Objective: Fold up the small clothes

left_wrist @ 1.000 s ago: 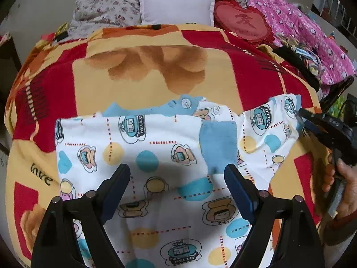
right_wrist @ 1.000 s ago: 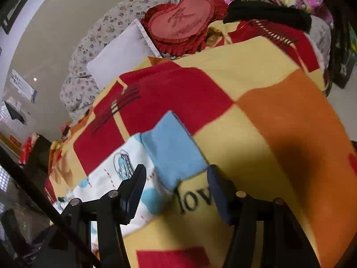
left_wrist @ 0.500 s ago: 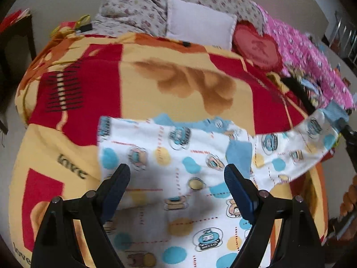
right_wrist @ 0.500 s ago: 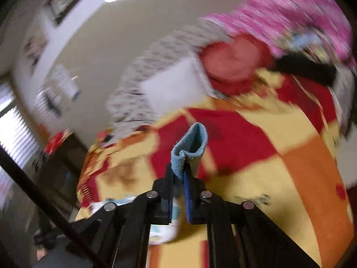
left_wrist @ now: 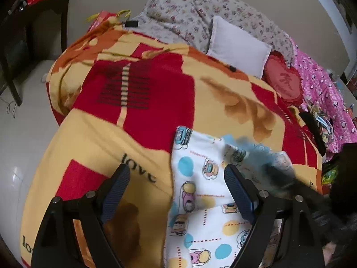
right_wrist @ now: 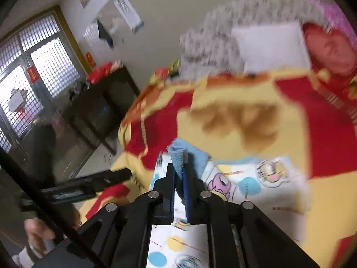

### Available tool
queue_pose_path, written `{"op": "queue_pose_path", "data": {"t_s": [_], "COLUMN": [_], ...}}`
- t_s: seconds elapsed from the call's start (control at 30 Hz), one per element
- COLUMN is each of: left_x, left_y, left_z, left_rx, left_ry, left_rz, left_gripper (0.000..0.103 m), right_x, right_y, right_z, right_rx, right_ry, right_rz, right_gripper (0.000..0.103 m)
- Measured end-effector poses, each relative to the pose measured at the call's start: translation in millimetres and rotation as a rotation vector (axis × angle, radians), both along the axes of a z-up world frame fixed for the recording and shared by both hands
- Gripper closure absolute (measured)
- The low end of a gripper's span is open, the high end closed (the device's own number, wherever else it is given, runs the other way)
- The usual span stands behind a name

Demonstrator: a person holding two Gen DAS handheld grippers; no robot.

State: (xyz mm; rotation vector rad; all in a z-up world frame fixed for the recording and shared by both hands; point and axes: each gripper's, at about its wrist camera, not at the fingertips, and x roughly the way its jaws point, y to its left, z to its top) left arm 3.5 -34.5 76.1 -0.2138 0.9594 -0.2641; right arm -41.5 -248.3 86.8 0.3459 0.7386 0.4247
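A small white garment point(left_wrist: 200, 203) printed with cartoon figures and blue and yellow dots lies on the red and yellow blanket point(left_wrist: 142, 111). My left gripper point(left_wrist: 177, 183) hovers open above the garment's left edge, nothing between its fingers. My right gripper point(right_wrist: 179, 167) is shut on the blue cuff point(right_wrist: 178, 151) of a sleeve and carries it over the garment's body point(right_wrist: 256, 178). In the left wrist view the right gripper point(left_wrist: 281, 176) shows as a dark blur with the blue cuff point(left_wrist: 256, 154) over the garment's right part.
A white pillow point(left_wrist: 238, 44), a floral quilt point(left_wrist: 200, 13) and a red heart cushion point(left_wrist: 285, 82) lie at the bed's head. Pink bedding point(left_wrist: 323, 102) and dark clothes point(left_wrist: 312, 129) sit on the right. A dark table point(left_wrist: 29, 35) stands left of the bed on pale floor.
My right gripper shut on the blue sleeve cuff, lifted it and swung it left over the garment. My left gripper stayed open and shifted left toward the garment's edge.
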Motion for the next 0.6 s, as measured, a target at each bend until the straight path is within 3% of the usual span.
{"op": "queue_pose_path", "data": {"t_s": [0.1, 0.13, 0.27, 0.37, 0.47, 0.6], "left_x": [-3.4, -3.9, -2.1, 2.6, 5.6, 10.1], "left_y": [-5.5, -9.6, -26.4, -46.0, -64.1, -79.1], "left_z": [-2.7, -3.9, -10.6, -20.4, -28.3, -36.0], "left_rx": [0.006, 0.015, 0.027, 0.036, 0.050, 0.060], "left_ry": [-0.002, -0.001, 0.012, 0.035, 0.054, 0.081], "left_rz": [-0.026, -0.040, -0.070, -0.103, -0.130, -0.155], "left_gripper": [0.017, 0.017, 0.017, 0.017, 0.017, 0.017], "right_x": [16.4, 11.7, -21.5, -36.6, -38.2, -38.4], "right_y": [6.6, 1.9, -39.3, -58.3, -74.5, -95.8], "right_z": [-32.4, -31.5, -11.2, -8.3, -23.7, -47.0], "right_rx": [0.049, 0.062, 0.070, -0.021, -0.096, -0.043], "right_ry": [0.141, 0.131, 0.039, 0.031, 0.060, 0.124], "right_rz": [0.042, 0.038, -0.048, -0.092, -0.130, -0.167], "right_gripper": [0.088, 0.086, 0.051, 0.051, 0.051, 0.051]}}
